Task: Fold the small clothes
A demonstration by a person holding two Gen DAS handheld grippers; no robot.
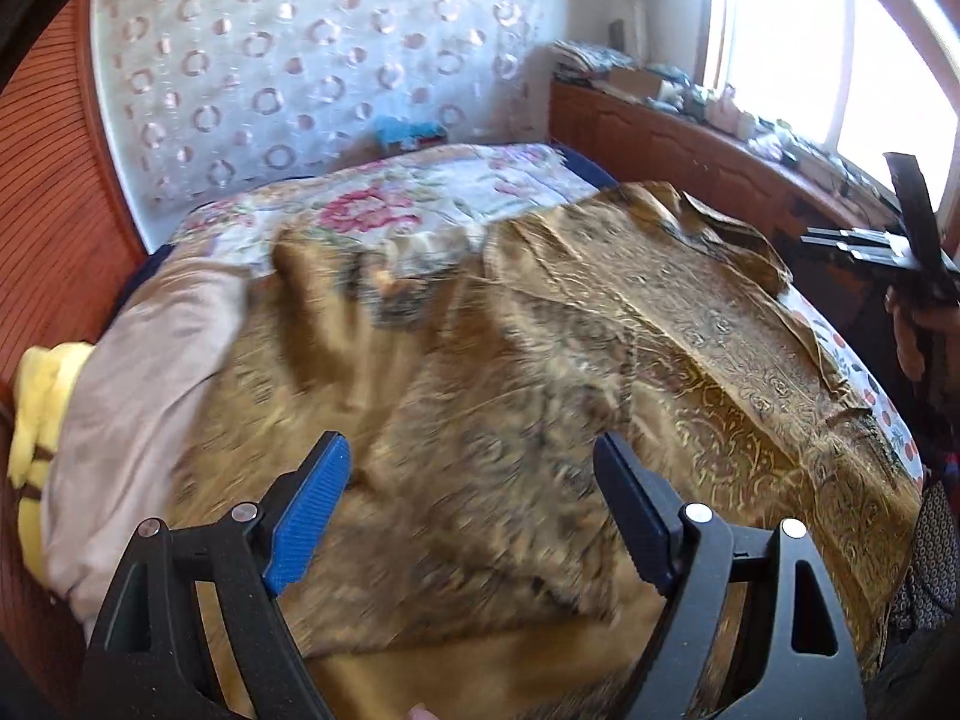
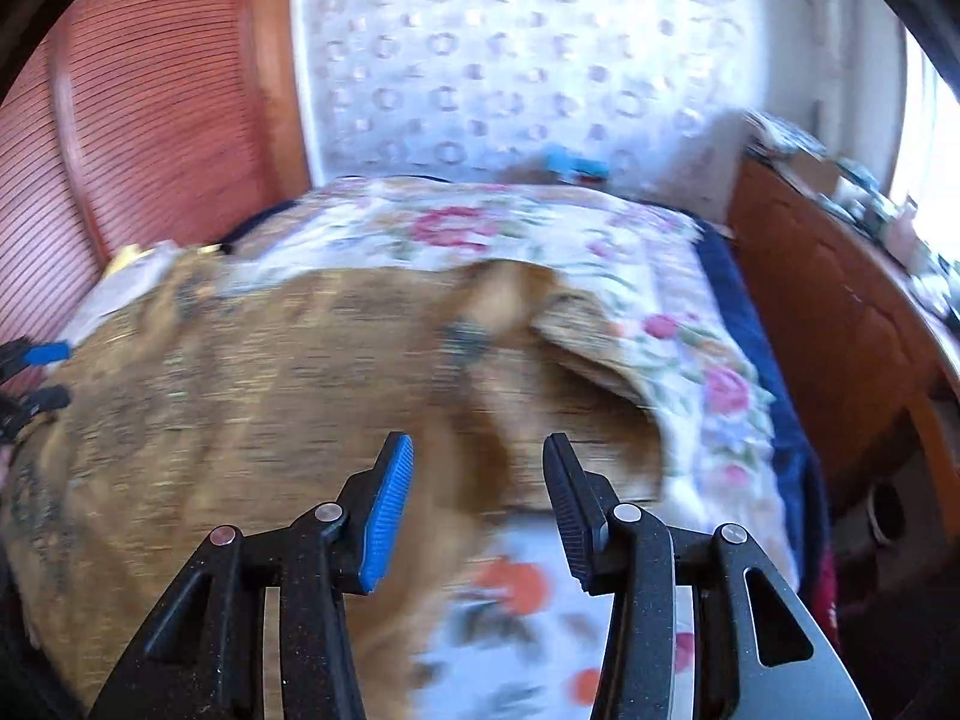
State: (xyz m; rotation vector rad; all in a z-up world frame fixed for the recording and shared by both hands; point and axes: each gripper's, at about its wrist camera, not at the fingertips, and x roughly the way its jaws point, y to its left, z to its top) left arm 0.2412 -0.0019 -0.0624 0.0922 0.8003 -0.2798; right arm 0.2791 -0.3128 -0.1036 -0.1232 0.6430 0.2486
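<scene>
Left gripper [image 1: 471, 501] gapes wide, right gripper [image 2: 478, 501] half-parted, both empty over the blurred, seemingly rumpled brown cloth [image 1: 540, 348]; bed [image 2: 690, 324] partly covered.

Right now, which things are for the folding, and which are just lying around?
For the folding:
- gold cloth, spread over the bed
- left gripper, fingers open, nothing in them
- right gripper, fingers open, nothing in them

Just lying about:
- floral bedspread
- pink pillow
- yellow cloth
- clutter on the windowsill
- blue thing by the curtain
</scene>
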